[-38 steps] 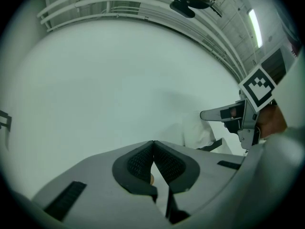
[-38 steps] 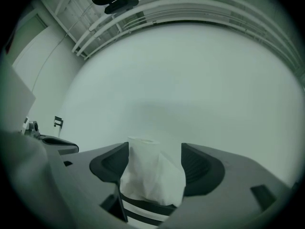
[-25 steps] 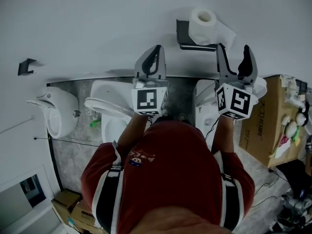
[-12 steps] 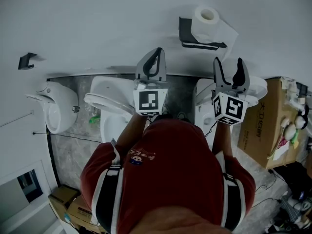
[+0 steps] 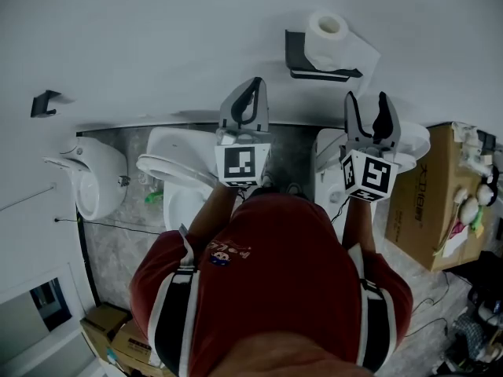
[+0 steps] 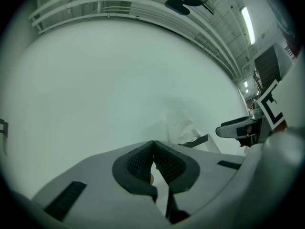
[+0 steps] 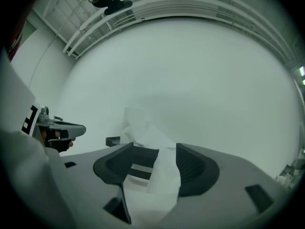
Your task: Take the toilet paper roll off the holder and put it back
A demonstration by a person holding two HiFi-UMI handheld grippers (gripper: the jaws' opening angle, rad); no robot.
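Note:
A white toilet paper roll (image 5: 326, 36) sits on a dark wall holder (image 5: 295, 53), a loose sheet hanging off its right side. Below and right of the holder, my right gripper (image 5: 365, 99) is open and has just been closing. In the right gripper view the roll's loose sheet (image 7: 159, 168) shows in the gap of the right gripper (image 7: 155, 149), and neither pad presses on it. My left gripper (image 5: 252, 85) is shut on nothing, to the left of and below the holder. The left gripper view shows that left gripper (image 6: 153, 143) with its pads together, facing the bare wall.
A toilet (image 5: 174, 171) and a wall urinal (image 5: 90, 175) stand below left. Another white fixture (image 5: 330, 157) lies under the right gripper, with a cardboard box (image 5: 428, 203) to its right. A small dark bracket (image 5: 43, 104) is on the wall at far left.
My right gripper has sunk away from the holder, and its jaws stand narrower than before. My left gripper has stayed where it was, still shut.

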